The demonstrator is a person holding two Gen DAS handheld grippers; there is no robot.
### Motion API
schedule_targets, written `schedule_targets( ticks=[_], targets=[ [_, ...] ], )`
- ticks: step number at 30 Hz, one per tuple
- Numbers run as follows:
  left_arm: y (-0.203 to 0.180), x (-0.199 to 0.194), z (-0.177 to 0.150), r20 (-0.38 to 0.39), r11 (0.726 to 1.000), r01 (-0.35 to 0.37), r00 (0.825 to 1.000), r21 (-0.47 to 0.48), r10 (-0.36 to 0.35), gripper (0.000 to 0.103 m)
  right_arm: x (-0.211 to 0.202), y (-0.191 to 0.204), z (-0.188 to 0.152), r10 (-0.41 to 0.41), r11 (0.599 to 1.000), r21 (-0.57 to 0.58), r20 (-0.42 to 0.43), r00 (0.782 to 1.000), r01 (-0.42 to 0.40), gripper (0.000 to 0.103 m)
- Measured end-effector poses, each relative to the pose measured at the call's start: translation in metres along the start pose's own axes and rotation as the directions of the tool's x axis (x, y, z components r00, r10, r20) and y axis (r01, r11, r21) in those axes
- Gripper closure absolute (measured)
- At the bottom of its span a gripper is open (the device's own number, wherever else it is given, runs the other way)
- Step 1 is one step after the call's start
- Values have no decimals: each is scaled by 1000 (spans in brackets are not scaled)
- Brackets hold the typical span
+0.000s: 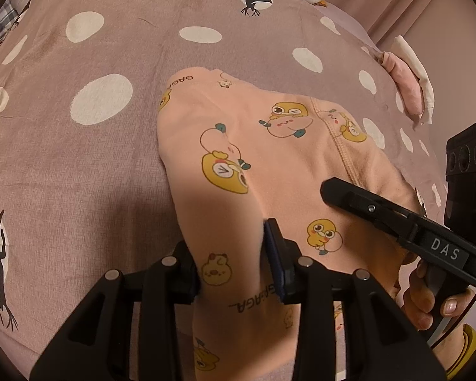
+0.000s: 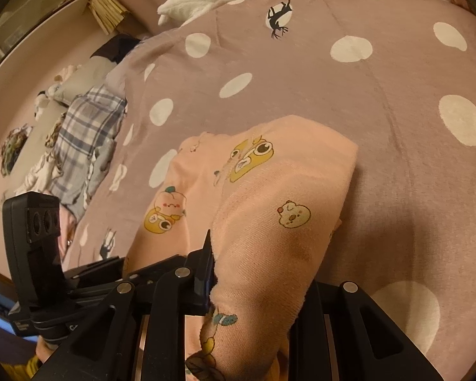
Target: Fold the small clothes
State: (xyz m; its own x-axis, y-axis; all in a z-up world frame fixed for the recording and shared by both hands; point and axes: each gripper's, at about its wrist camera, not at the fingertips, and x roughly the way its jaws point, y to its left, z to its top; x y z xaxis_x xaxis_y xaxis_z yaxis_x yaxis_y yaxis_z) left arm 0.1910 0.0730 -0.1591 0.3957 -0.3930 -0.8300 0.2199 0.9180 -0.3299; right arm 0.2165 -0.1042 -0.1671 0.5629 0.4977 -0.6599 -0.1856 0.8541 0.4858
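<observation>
Garment (image 1: 301, 171) mid-fold on bedspread (image 1: 79, 158), near edge clamped by left gripper (image 1: 234, 273) and right gripper (image 2: 257, 289); next, lay it flat.

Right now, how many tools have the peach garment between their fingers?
2: the left tool grips a bunched fold at the near end; the right tool grips its right-hand near edge. The peach garment hides each far finger.

Peach cartoon-print garment (image 1: 288, 165), partly folded, bunched, seemingly lifted at near edge, on dotted bedspread (image 1: 79, 165)
</observation>
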Motion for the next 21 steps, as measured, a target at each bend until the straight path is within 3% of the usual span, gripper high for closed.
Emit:
schedule_targets(
  ticks=[21],
  targets=[
    [2,2,0,-4,1000,-1,1000,-2,1,63,3,-9,-1,-5,1000,27,-13,1000,5,80]
  ],
)
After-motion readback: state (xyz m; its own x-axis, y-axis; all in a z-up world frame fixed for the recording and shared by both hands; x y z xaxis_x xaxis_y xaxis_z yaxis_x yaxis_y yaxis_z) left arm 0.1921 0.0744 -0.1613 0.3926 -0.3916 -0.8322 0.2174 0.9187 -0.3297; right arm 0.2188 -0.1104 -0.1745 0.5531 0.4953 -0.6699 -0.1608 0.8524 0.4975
